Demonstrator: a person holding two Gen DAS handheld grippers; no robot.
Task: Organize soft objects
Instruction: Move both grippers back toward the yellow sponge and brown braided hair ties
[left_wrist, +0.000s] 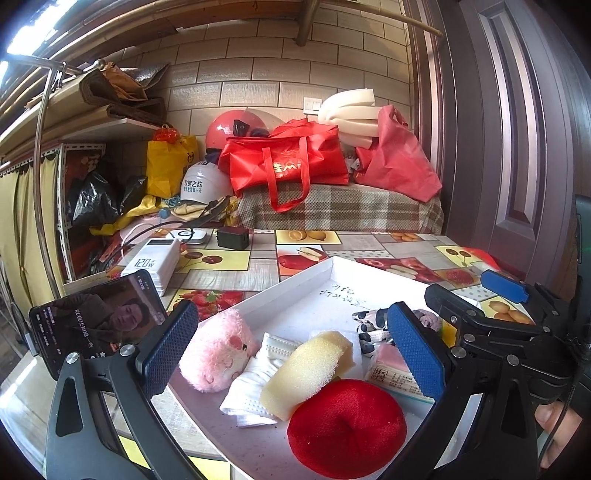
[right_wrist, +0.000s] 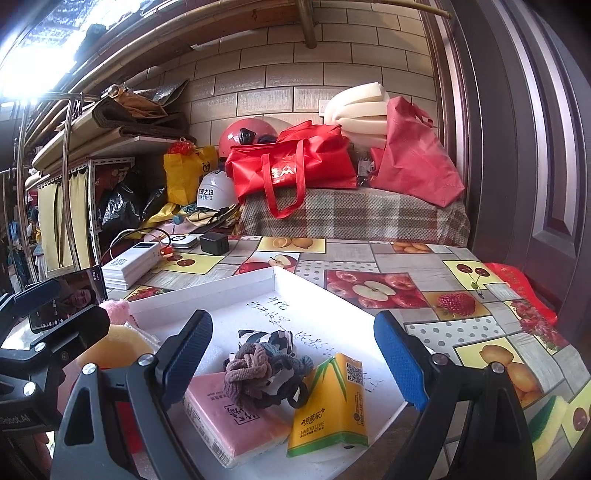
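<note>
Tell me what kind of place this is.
Probably a cluttered storage corner or entryway in a home: fruit-print tablecloth, helmets and bags piled by a tiled wall, and a curtained shelf.

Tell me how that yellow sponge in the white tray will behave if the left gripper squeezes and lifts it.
The yellow sponge looks porous and bowed, so it will probably compress a lot between the pads and feel very light. It lies propped on the white face mask and against the red plush, so lifting it may drag the mask along. Slipping seems unlikely given its rough surface.
</note>
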